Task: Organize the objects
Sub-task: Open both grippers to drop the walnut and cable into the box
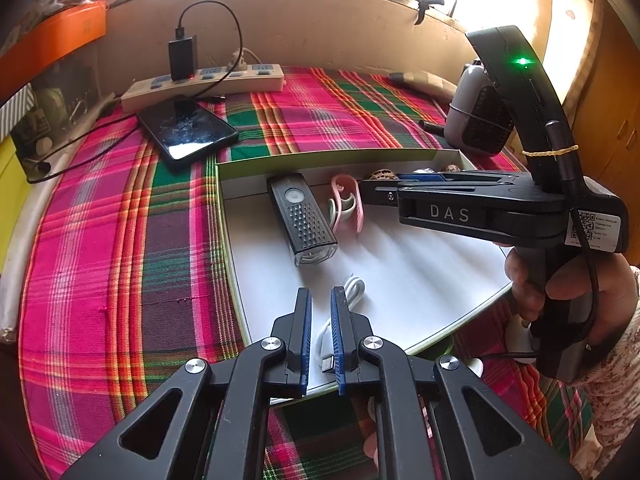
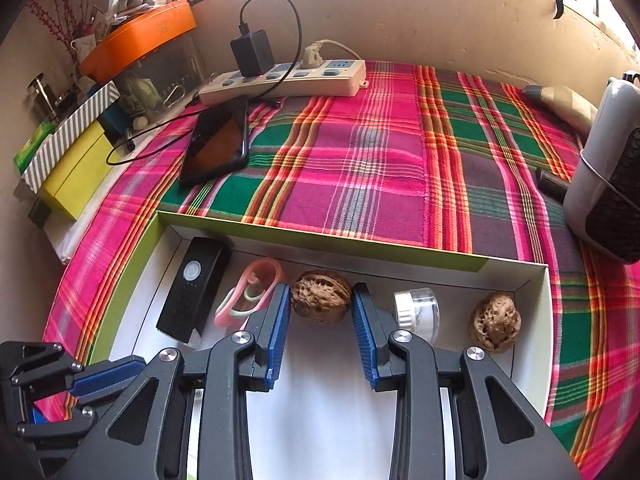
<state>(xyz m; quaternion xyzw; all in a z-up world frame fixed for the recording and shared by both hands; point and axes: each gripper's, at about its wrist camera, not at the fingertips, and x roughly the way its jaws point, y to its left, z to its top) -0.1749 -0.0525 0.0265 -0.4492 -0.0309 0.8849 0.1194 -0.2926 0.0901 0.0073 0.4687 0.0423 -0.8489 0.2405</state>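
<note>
A shallow white tray with a green rim (image 2: 320, 240) lies on the plaid cloth. Along its far wall sit a black bike light (image 2: 196, 288), a pink and white silicone strap (image 2: 250, 296), a small clear jar with a white lid (image 2: 418, 312) and a walnut (image 2: 495, 322). My right gripper (image 2: 321, 286) is shut on another walnut (image 2: 320, 300), low between the strap and the jar. In the left wrist view my left gripper (image 1: 321, 290) hovers shut over the tray's near part. A coiled white USB cable (image 1: 354, 288) lies on the tray floor behind its fingers, and the right gripper (image 1: 366, 190) reaches in from the right.
A dark phone (image 1: 188, 128) and a power strip (image 1: 208, 82) with a black charger sit at the back left. A grey device with a black grille (image 2: 608, 192) stands right of the tray. Orange (image 2: 140, 36) and yellow (image 2: 76, 176) boxes line the left edge.
</note>
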